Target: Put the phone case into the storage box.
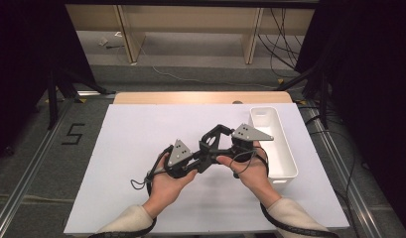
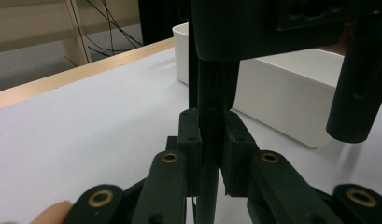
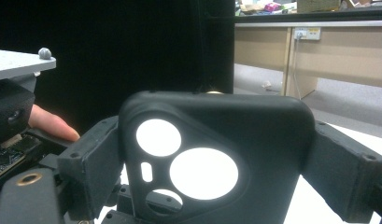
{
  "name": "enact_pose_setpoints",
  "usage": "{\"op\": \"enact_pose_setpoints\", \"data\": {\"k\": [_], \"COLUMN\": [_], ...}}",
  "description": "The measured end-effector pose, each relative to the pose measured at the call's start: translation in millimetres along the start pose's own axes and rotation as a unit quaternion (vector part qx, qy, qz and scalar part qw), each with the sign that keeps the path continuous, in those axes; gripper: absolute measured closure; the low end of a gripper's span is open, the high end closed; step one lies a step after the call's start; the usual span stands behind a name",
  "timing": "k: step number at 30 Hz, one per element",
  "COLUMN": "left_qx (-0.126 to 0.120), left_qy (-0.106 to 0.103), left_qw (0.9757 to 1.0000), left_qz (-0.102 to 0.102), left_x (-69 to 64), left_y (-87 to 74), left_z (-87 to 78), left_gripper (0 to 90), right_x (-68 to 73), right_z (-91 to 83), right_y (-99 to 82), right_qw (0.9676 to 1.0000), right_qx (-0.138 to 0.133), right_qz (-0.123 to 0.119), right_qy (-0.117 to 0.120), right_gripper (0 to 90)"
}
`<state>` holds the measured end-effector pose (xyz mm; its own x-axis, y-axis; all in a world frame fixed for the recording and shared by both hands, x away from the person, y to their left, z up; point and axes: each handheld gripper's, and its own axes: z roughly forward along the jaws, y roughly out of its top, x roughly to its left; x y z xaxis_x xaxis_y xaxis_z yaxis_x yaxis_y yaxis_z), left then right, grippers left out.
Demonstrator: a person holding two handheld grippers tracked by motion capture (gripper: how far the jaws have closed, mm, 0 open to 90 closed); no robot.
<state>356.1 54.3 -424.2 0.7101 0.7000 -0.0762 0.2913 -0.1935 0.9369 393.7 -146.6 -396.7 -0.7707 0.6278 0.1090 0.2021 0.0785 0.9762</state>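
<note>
A black phone case (image 3: 258, 135) with round camera cut-outs stands between the jaws of my right gripper (image 3: 212, 168), whose pads press on its two long sides. My left gripper (image 2: 209, 135) is shut on the thin edge of the same case (image 2: 215, 88), seen edge-on. In the high view both hands hold the grippers close together over the middle of the white mat: the left gripper (image 1: 203, 156) points right, the right gripper (image 1: 218, 140) points left, and the case (image 1: 214, 134) hangs between them above the mat.
A long white bin (image 1: 281, 148) lies along the mat's right side, close to the right hand, and appears behind the case as the bin (image 2: 282, 93). The white mat (image 1: 136, 148) covers a wooden table (image 1: 200, 97). Cables trail from both grippers.
</note>
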Motion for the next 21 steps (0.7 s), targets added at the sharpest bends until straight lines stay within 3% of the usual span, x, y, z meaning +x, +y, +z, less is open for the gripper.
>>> {"op": "enact_pose_setpoints", "data": {"k": [15,19,21], "left_qx": [-0.007,-0.006,-0.007], "left_qy": [-0.001,-0.001,-0.006], "left_qw": [1.0,1.0,1.0], "left_qz": [0.004,0.004,0.002], "left_x": [0.0,0.0,-1.0], "left_y": [1.0,2.4,3.3], "left_z": [-0.2,-0.8,-0.1], "left_gripper": [78.0,71.0,62.9], "right_x": [0.1,0.4,0.3], "right_z": [-1.1,-2.1,-2.6], "right_y": [2.5,3.9,4.9], "right_qw": [1.0,1.0,0.9999], "right_qx": [-0.001,-0.002,-0.003], "right_qz": [-0.004,0.0,-0.002], "right_qy": [-0.003,-0.006,-0.009], "right_gripper": [14.8,15.0,15.0]}}
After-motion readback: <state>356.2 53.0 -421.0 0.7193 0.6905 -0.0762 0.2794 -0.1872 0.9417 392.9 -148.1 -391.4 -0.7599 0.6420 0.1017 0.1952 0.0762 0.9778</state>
